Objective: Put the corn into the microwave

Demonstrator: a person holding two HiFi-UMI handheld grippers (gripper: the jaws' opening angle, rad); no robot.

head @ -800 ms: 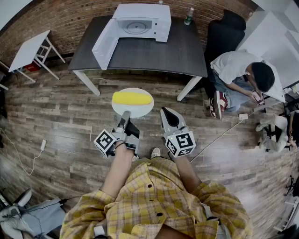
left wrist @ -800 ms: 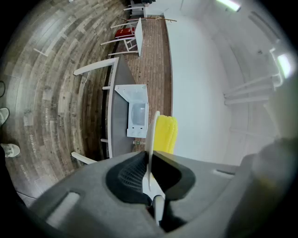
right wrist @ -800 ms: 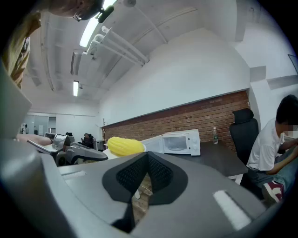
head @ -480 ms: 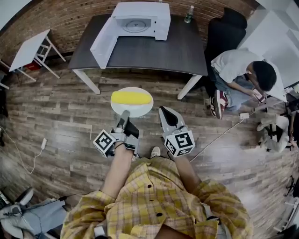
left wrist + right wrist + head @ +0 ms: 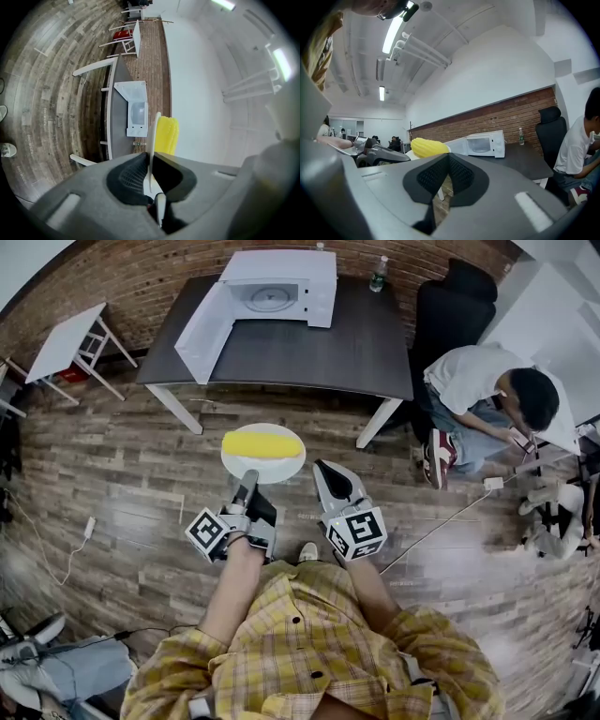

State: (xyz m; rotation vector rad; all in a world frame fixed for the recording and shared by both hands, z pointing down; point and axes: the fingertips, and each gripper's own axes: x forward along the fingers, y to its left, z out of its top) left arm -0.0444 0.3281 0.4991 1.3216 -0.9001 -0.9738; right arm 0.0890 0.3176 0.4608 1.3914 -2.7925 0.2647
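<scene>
Scarcely shifted since earlier: round white plate [image 5: 269, 471] is kept clamped by its rim in left gripper [image 5: 249, 477], with yellow corn cob [image 5: 262, 444] laid on it just ahead. Right gripper [image 5: 321, 468] is held alongside, closed, empty. Open white microwave [image 5: 272, 292] is seen well ahead.

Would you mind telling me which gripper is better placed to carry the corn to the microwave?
Left. The left gripper is clamped on the rim of the plate bearing the corn, and the microwave stands ahead with its door open. The right gripper is shut and empty beside the plate.
</scene>
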